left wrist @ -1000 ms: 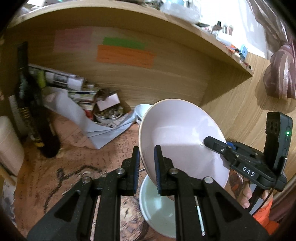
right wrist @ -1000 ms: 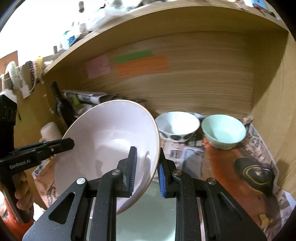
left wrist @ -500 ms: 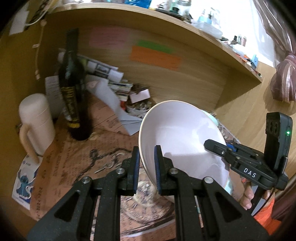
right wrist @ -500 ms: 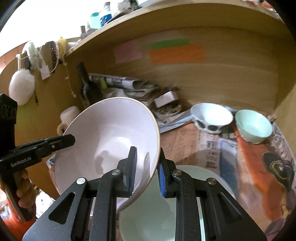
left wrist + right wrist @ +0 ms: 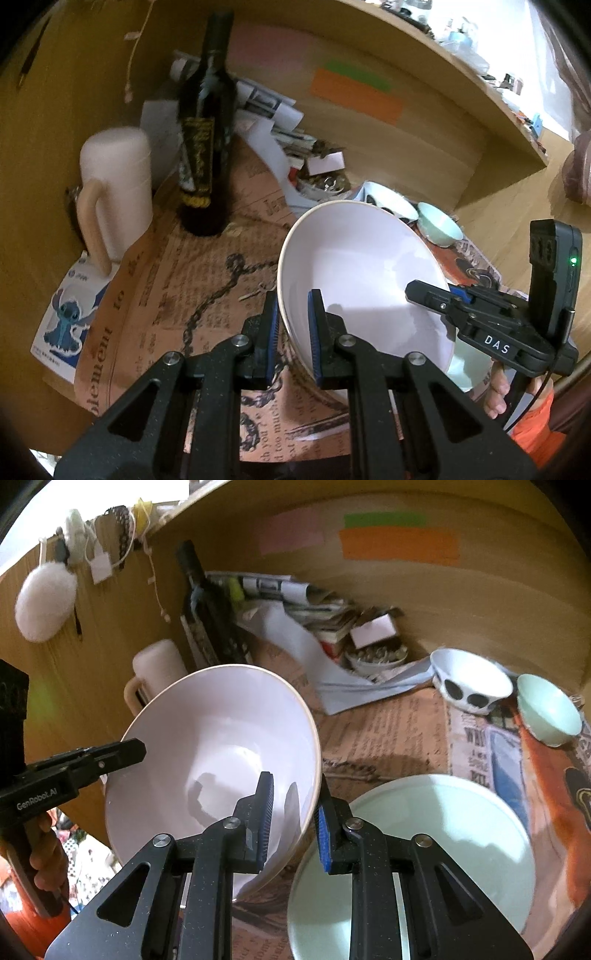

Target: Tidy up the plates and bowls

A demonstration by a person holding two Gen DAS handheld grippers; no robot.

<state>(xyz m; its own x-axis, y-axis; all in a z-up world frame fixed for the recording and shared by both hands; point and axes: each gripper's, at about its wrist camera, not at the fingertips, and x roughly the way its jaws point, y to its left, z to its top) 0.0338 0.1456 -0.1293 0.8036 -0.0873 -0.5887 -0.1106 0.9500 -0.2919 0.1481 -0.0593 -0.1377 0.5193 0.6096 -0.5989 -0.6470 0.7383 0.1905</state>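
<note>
So both grippers are clamped on the same big pale pink bowl [image 5: 354, 280], one on each side of the rim. Left gripper [image 5: 293, 332] has its jaws pinched on the near-left rim, one blue pad inside the bowl & one outside. Right gripper [image 5: 293, 823] does the same on the opposite rim, w/ the wall sandwiched between its pads. In the left wrist view you can see the right gripper coming in from the right side, w/ the hand [image 5: 498, 391] holding it just visible under it, plus an orange sleeve [image 5: 535, 424].

Bowl is tilted, open side facing the cams, held up off the surface over a newspaper-print liner [image 5: 177, 295] that covers the shelf floor. Just beside it, lower right in the right wrist view, a wide mint green plate [image 5: 424, 842] lies flat on the liner, and the pink bowl's edge overlaps it a bit in view; can't tell if they touch.

Further back near the wooden back wall: a white bowl w/ black spots [image 5: 469, 686] and a small mint bowl [image 5: 550, 709] sit next to each other, close but idk if touching. On the left side a dark wine bottle [image 5: 205, 129] stands upright, w/ a cream mug [image 5: 114, 192] near it. Pile of papers + a little dish of clutter [image 5: 376, 657] behind. Pink, green, orange sticky strips [image 5: 399, 542] on the back wall.
</note>
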